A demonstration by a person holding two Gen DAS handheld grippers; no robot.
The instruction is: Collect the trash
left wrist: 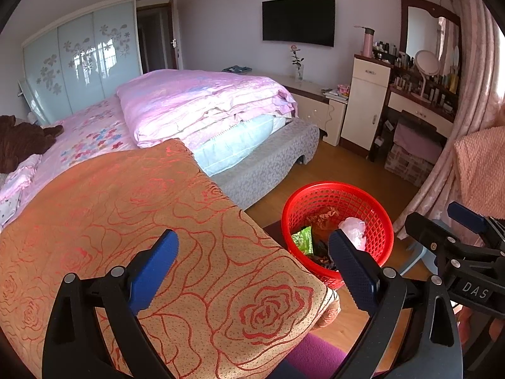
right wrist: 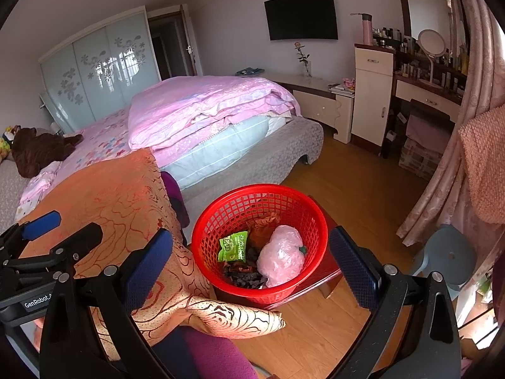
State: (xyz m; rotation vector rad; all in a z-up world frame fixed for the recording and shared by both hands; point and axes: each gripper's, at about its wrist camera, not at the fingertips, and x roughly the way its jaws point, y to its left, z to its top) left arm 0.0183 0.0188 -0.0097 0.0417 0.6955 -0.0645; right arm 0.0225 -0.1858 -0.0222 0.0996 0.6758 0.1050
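Both claws spread, empty: left claw (left wrist: 252, 271), right claw (right wrist: 252, 265). Red mesh basket (right wrist: 221, 221) held green snack wrapper (right wrist: 233, 246), pink plastic bag (right wrist: 281, 259).

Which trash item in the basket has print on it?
The green snack wrapper, lying at the left of the red basket; the pink plastic bag beside it is plain.

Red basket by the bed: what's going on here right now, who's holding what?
Nobody is holding anything. Both grippers, left and right, are open and empty, hovering near the red basket, which sits on a low dark-red stool beside the bed. The basket already contains a green snack wrapper, a pink plastic bag, a brown crumpled wrapper and dark scraps. An orange rose-patterned cover lies under the left gripper.
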